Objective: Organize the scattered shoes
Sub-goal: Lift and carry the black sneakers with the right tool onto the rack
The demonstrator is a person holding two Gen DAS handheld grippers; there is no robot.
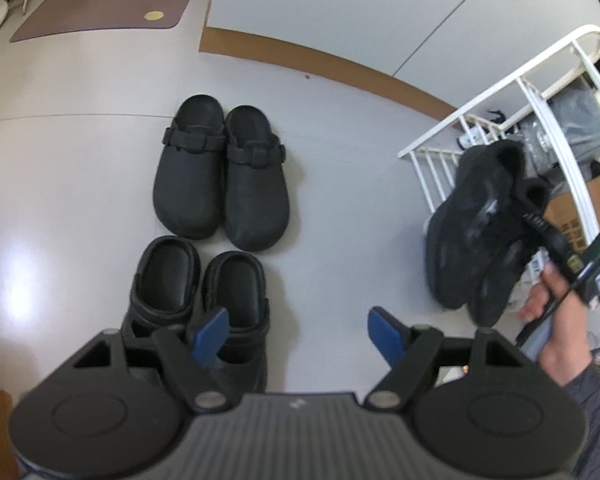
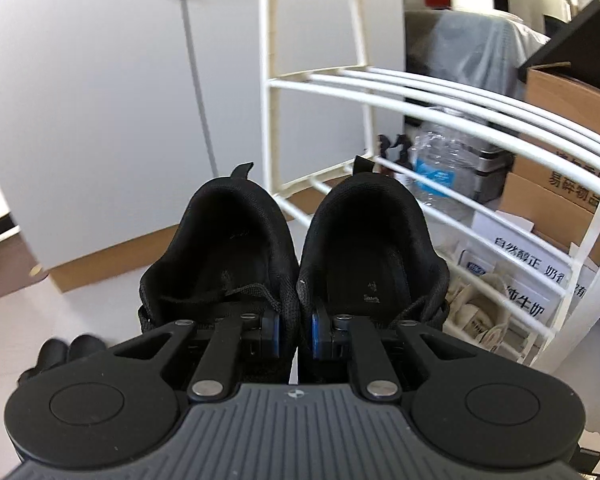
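I have both sneakers [image 2: 296, 264] pinched in my right fingers [image 2: 294, 334], lifted beside the rack [image 2: 440, 92]. Left fingers [image 1: 296, 336] wide, empty. Two clog pairs [image 1: 220, 176] wait on the floor.

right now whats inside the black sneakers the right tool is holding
The black sneakers show only dark insoles and a loose lace end. The right tool pinches their two inner walls together, one finger in each opening. The toe ends are hidden.
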